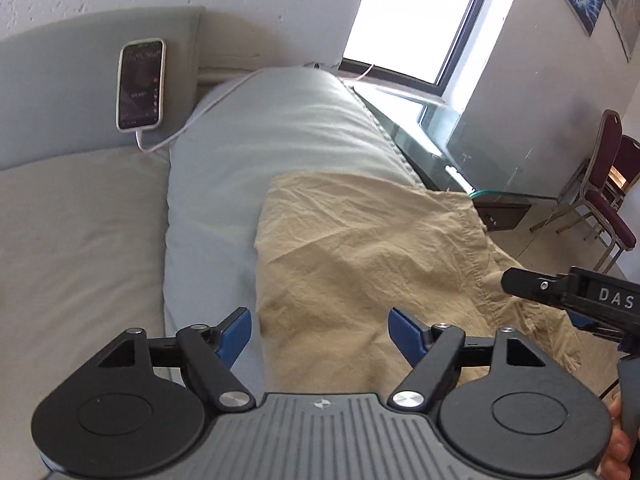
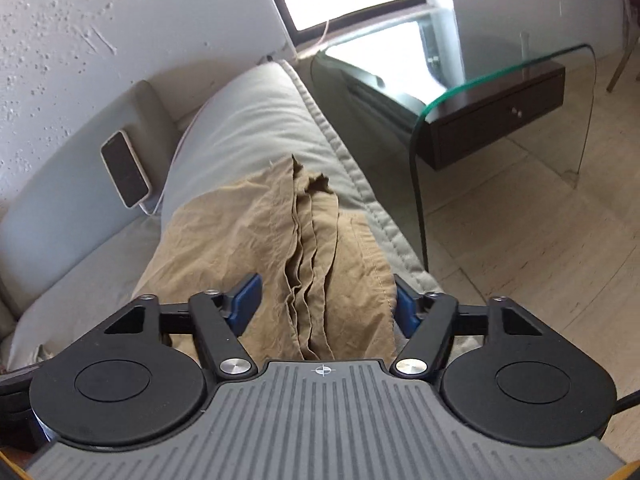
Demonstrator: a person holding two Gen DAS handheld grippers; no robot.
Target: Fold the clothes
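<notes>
We angle both grippers downward over the tan garment (image 1: 360, 264), which lies folded on the sofa's padded armrest (image 1: 280, 128). Our left gripper (image 1: 320, 330) stands wide open, gripping nothing. Our right gripper (image 2: 326, 304) is also spread wide, straddling the garment's layered edges without pinching them.

Bright window (image 1: 416, 16) above a grey sofa (image 1: 80, 216), glass side table (image 2: 500, 92), tiled floor (image 2: 540, 240).

The garment (image 1: 360, 264) was plain tan, the sofa arm (image 1: 280, 128) pale grey-green, the gripper pads (image 1: 236, 334) blue, and the chair (image 1: 612, 184) seemingly maroon.
</notes>
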